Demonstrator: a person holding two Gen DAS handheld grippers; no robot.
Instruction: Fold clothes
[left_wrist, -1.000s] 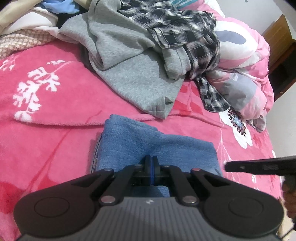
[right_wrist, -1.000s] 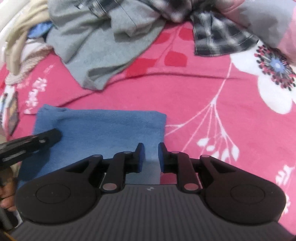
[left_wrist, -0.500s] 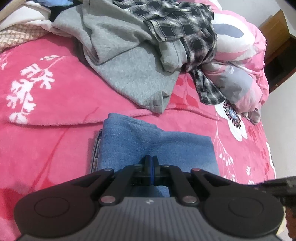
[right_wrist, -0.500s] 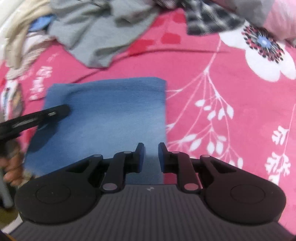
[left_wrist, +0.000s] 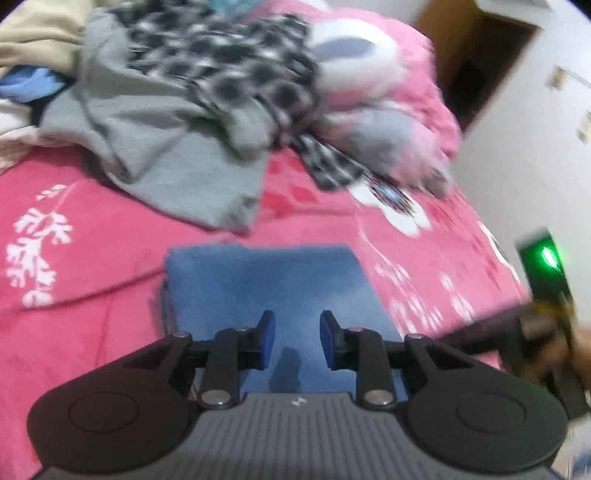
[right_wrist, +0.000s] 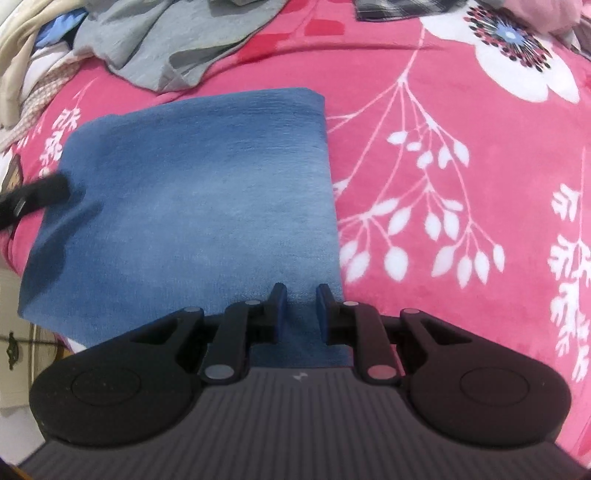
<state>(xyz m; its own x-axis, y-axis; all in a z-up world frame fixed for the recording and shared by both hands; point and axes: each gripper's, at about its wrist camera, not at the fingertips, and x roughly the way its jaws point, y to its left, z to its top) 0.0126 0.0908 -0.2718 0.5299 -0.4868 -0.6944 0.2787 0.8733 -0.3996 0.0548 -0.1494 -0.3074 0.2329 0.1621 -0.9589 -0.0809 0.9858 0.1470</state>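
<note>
A folded blue denim garment (left_wrist: 266, 280) lies flat on the pink floral blanket (left_wrist: 74, 295). My left gripper (left_wrist: 293, 334) hovers just above its near edge. Its jaws are opening and nothing sits between the blue pads. In the right wrist view the same denim (right_wrist: 192, 192) fills the left half. My right gripper (right_wrist: 298, 308) points steeply down over its near right corner, jaws a little apart and holding nothing. One black finger of the left gripper (right_wrist: 40, 192) reaches over the denim's left edge. The left wrist view is blurred.
A crumpled grey garment (left_wrist: 177, 158) and a black-and-white plaid shirt (left_wrist: 229, 62) are heaped at the back of the bed beside a pink quilt (left_wrist: 369, 92). Cream and blue clothes (left_wrist: 33, 40) lie at the far left. Wooden furniture (left_wrist: 480, 55) stands beyond the bed.
My left gripper's jaws, pressed together before, now stand apart, and the gripper has lifted and rolled. The right gripper has moved nearer, so the denim looms larger in its view.
</note>
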